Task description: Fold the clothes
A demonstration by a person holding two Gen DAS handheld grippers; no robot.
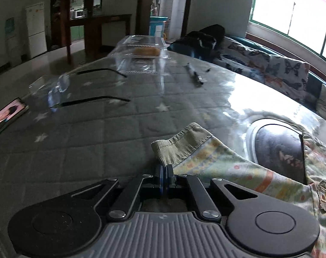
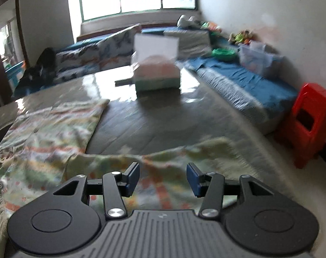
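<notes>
A pale patterned garment [image 1: 233, 169] with a ribbed green cuff [image 1: 180, 144] lies on the grey quilted table [image 1: 98, 129]. My left gripper [image 1: 166, 177] is shut on the sleeve just below that cuff, low over the table. In the right wrist view the same garment [image 2: 46, 129] spreads across the left and front of the table. My right gripper [image 2: 163, 177] hovers open above a sleeve [image 2: 184, 154] stretched to the right, with nothing between its blue pads [image 2: 193, 179].
A clear plastic box [image 1: 143, 51], a pen [image 1: 195, 75], a tablet [image 1: 6, 114] and a round dark plate [image 1: 276, 144] sit on the table. A tissue box [image 2: 156, 73] stands at the far end. A sofa [image 2: 238, 81] and a red stool [image 2: 311, 122] flank the right side.
</notes>
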